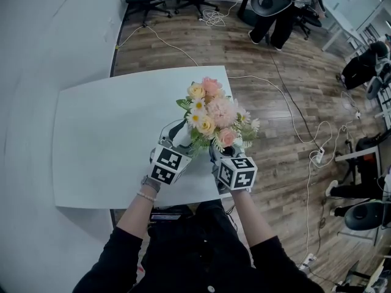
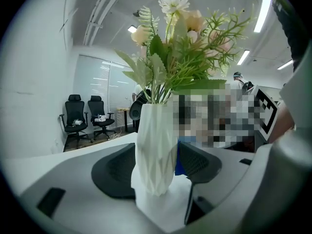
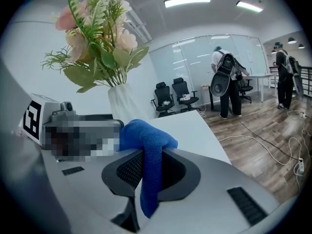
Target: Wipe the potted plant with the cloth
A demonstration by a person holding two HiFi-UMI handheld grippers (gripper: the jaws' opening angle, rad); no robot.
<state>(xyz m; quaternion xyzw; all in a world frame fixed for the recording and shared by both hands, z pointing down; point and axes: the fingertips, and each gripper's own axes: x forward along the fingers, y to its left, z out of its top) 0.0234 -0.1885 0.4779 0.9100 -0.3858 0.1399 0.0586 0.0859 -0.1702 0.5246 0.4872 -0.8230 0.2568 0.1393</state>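
The left gripper (image 2: pixel 157 167) squeezes the white pot (image 2: pixel 155 135), low in its view; the right gripper (image 3: pixel 148 167) pinches the blue cloth (image 3: pixel 146 138); the plant (image 1: pixel 214 118) stands mid-frame on the table (image 1: pixel 98 139); best to hold the pot steady and rub gently, so nothing tips.

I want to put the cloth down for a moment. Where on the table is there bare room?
The table is bare across its left half, from the vase to the left edge, and at the far end beyond the vase. Crowded in the near right part: left tongs on the vase, right tongs holding the cloth.
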